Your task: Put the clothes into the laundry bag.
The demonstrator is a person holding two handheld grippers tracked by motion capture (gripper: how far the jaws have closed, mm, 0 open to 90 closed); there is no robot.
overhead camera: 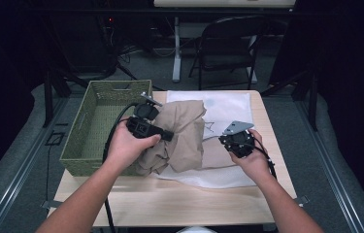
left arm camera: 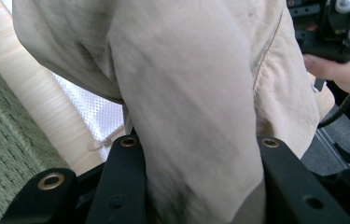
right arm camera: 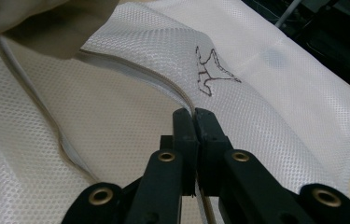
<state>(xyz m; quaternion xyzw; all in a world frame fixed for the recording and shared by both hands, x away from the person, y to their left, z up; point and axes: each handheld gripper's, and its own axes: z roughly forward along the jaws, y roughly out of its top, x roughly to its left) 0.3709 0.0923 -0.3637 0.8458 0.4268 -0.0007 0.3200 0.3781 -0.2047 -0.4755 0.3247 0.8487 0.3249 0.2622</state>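
Clearly clamped: left tongs point(overhead camera: 166, 135) on bunched beige cloth point(overhead camera: 182, 138) to stuff it, right tongs point(right arm camera: 194, 116) pinching mesh bag point(right arm camera: 266, 112) rim, holding mouth open.

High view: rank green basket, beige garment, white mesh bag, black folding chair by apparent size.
1. green basket
2. white mesh bag, though the garment covers part of it, so it may really be bigger
3. beige garment, bunched in the left tool
4. black folding chair, farther off, so unsure
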